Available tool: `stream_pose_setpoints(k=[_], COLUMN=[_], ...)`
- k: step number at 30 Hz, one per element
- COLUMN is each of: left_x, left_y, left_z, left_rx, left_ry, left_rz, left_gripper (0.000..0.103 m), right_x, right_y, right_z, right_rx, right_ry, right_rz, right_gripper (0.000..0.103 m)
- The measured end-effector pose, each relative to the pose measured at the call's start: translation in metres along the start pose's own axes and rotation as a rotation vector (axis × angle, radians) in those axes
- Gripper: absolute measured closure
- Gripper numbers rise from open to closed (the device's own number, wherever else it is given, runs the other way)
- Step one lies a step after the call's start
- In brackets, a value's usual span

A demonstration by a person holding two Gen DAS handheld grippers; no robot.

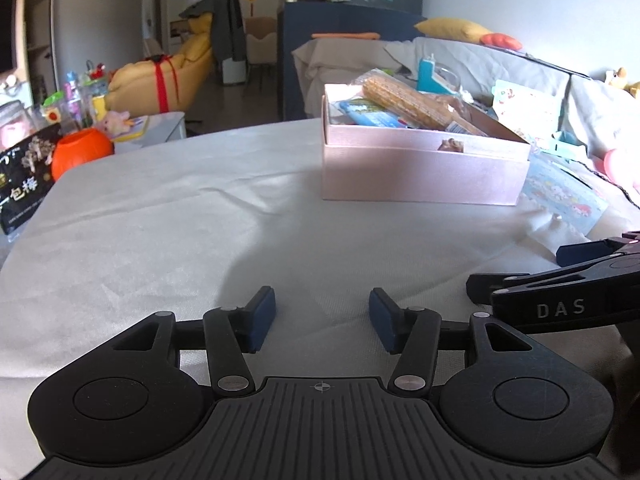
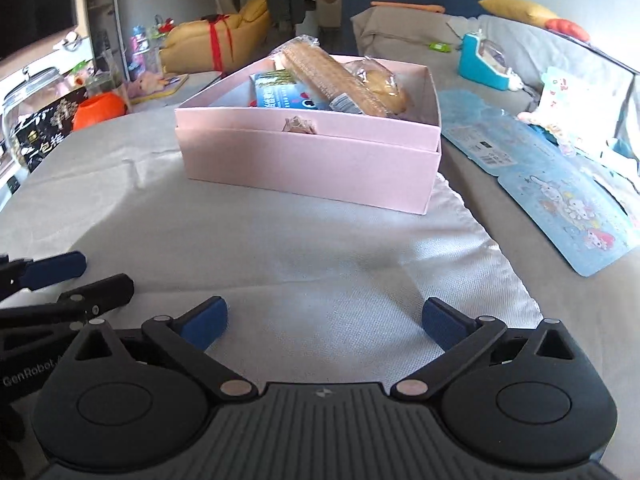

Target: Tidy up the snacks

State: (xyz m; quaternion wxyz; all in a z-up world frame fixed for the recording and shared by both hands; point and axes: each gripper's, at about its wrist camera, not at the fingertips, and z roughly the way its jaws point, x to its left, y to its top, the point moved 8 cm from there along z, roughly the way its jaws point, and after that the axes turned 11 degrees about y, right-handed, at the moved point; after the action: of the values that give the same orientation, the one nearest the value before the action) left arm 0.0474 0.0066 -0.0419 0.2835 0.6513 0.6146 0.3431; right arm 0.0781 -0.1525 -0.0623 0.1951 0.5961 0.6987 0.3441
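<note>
The pink box (image 2: 308, 160) sits ahead of both grippers on the grey cloth (image 1: 160, 220), already holding a long cracker sleeve (image 2: 332, 76) (its long axis running back-left to front-right), a blue packet (image 2: 280, 94) and a bun (image 2: 384, 88). Both grippers rest low and empty — the left gripper (image 1: 322, 318) spread moderately, the right gripper (image 2: 324, 322) spread wide. The box lies straight ahead of the right one, ahead and rightward of the left. Only the left view shows the black snack bag (image 1: 24, 184) clearly — probably the last loose snack.

Bright daylight — soft shadows, fisheye-bent edges
</note>
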Motion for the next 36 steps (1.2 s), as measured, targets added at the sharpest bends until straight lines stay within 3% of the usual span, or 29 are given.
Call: stream_pose_setpoints(k=[5, 36], left_x=[0.0, 0.0006], left_y=[-0.0003, -0.0002], left_z=[0.0007, 0.0008], left_rx=[-0.002, -0.002], left_ry=[0.004, 0.005], left_rz=[-0.001, -0.005], left_gripper=[0.045, 0.044], right_x=[-0.0012, -0.0015], right_y=[-0.0083, -0.008], right_z=[-0.0033, -0.0031], right_rx=[-0.082, -0.082], right_ry=[-0.015, -0.015], right_rz=[-0.004, -0.003], right_gripper=[0.0, 0.0])
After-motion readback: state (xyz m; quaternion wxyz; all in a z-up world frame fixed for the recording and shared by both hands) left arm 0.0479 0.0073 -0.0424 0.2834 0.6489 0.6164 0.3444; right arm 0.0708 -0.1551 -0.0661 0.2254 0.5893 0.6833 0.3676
